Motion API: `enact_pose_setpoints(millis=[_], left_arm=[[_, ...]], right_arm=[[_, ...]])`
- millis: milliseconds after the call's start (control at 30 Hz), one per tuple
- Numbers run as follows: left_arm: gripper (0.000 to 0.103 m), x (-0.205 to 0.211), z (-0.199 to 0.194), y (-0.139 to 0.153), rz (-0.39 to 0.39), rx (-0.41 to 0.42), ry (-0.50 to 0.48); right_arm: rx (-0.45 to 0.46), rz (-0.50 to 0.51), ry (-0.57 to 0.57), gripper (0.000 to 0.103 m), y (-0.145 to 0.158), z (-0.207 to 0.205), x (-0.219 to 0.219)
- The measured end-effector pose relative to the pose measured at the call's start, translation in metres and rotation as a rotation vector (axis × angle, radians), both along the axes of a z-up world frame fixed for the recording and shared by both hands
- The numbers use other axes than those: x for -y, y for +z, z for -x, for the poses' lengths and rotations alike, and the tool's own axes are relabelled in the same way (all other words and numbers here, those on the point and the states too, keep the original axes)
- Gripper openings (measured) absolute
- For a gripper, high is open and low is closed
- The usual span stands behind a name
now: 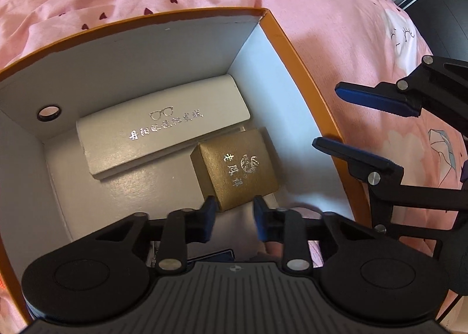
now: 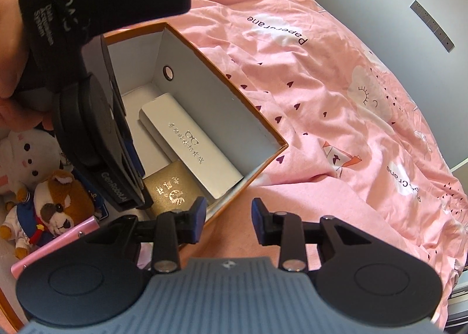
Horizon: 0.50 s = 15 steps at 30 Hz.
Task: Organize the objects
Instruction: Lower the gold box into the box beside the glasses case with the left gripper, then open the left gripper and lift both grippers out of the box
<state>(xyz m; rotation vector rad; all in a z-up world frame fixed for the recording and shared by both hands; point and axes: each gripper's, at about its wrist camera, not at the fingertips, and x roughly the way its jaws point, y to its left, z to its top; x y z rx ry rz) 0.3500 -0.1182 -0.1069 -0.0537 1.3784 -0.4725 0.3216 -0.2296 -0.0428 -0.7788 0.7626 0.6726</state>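
An open orange box [image 1: 295, 50] with a white inside lies on a pink bedsheet. In it lie a white glasses case [image 1: 163, 126] and a small gold box [image 1: 237, 167]. My left gripper [image 1: 234, 211] reaches into the orange box, its blue pads on either side of the gold box's near corner, apparently closed on it. My right gripper [image 2: 228, 217] is open and empty just outside the orange box's [image 2: 248, 117] near corner. In the right wrist view the glasses case [image 2: 187, 143] and gold box [image 2: 169, 190] show, partly hidden by the left gripper's body.
The pink bedsheet [image 2: 336, 99] spreads around the box. Plush toys, one a brown dog [image 2: 55, 205], lie left of the box beside a pink flat object [image 2: 55, 246]. The orange box wall has a round hole [image 1: 49, 113]. The right gripper shows in the left wrist view [image 1: 371, 126].
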Motion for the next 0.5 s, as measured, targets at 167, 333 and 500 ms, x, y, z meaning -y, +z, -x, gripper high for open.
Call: enact_pose_setpoints(millis=[167,333,500], left_arm=[[0.016,0.0066,-0.0014,-0.0012,-0.001,0.021,-0.029],[0.015,0.0094,-0.0052,0.0010,-0.009,0.039,-0.043],[0.016,0.0053,-0.0034,0.0036,-0.003,0.048,-0.037]], right_arm=[[-0.010,0.000,-0.001,0.035,-0.0014,0.0000,0.0012],[-0.024,0.005,0.001,0.035,-0.0041,-0.0005,0.0007],[-0.025,0.006,0.000,0.035,-0.0021,0.0007,0.0005]])
